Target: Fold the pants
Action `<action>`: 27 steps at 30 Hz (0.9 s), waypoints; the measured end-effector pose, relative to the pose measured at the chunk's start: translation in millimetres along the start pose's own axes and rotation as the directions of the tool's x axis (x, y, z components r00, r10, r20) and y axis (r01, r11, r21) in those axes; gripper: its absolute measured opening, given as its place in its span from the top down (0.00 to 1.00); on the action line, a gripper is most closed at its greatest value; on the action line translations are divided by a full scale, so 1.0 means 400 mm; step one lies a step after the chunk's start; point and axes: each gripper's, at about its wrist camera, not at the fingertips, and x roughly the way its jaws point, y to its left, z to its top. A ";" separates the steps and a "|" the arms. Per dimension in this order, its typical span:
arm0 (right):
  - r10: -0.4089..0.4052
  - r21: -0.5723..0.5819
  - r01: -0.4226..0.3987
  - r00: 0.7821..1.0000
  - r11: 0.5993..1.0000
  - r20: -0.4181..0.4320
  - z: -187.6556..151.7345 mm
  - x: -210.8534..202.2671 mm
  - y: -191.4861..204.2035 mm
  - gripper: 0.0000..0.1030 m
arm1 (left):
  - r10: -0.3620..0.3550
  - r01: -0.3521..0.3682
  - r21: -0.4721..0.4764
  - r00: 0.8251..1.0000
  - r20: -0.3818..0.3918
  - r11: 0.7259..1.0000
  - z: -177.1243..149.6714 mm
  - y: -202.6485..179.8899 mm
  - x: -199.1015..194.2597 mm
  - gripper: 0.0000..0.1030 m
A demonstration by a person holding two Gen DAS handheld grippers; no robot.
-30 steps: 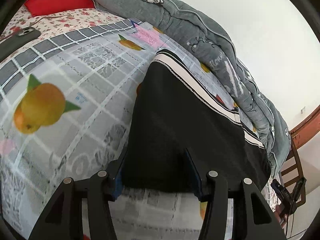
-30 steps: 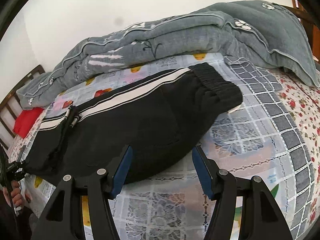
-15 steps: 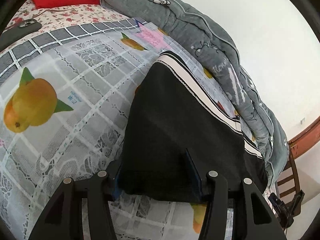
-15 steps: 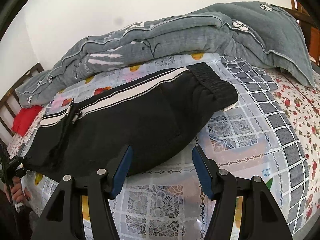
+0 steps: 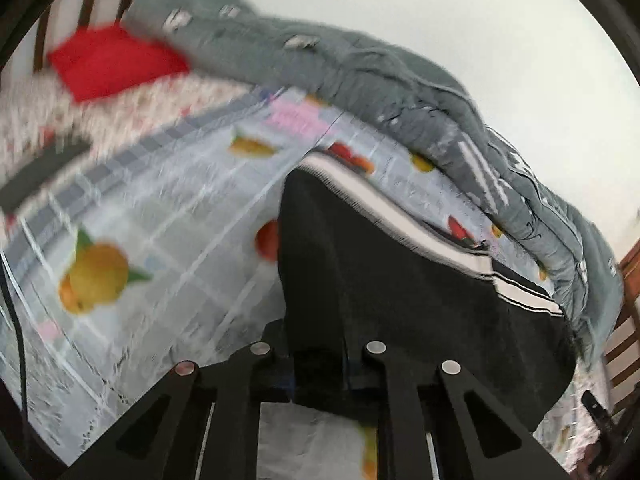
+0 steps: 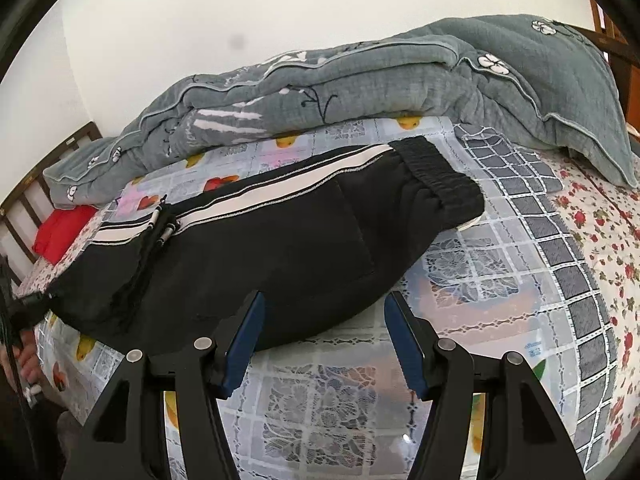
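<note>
The left gripper (image 5: 318, 364) is closing on the black track pants' (image 6: 280, 256) hem; the right gripper (image 6: 324, 340) stands wide, empty. Cross fold not yet made.

1. Looks like a bedroom in a home.
2. Shown by a bed (image 6: 568, 264) under a floral sheet, part covered with a fruit-printed plastic cloth (image 6: 480, 280).
3. Backed by a bunched grey quilt (image 6: 360, 92) along a plain white wall (image 6: 280, 8).
4. Framed by wooden slats (image 6: 24, 200), probably a headboard, with a red cushion (image 5: 116, 60) beside them, blurred in the left view.
</note>
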 end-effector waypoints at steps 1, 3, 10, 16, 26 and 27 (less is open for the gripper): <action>0.002 0.002 -0.002 1.000 1.000 0.004 -0.001 -0.004 -0.008 0.41 | 0.003 -0.003 0.025 1.000 0.016 1.000 0.010 -0.031 -0.013 0.87; 0.005 0.013 -0.005 1.000 1.000 0.014 -0.003 -0.012 -0.028 0.41 | 0.008 -0.011 0.072 0.999 0.041 0.997 0.026 -0.093 -0.032 0.87; 0.002 0.079 -0.005 0.999 0.997 0.039 -0.013 -0.044 -0.136 0.41 | -0.020 -0.001 0.223 0.996 0.090 0.975 0.045 -0.335 -0.070 0.87; -0.011 0.121 0.003 0.998 0.993 0.064 -0.021 -0.084 -0.217 0.41 | -0.024 -0.007 0.331 0.996 0.091 0.944 -0.003 -0.514 -0.063 0.87; -0.026 0.156 0.017 0.998 0.988 0.056 -0.047 -0.099 -0.287 0.41 | -0.020 -0.012 0.318 0.995 0.097 0.948 -0.096 -0.552 -0.014 0.87; -0.027 0.156 0.018 0.998 0.988 0.054 -0.046 -0.096 -0.286 0.41 | -0.020 -0.012 0.315 0.995 0.099 0.949 -0.097 -0.547 -0.014 0.87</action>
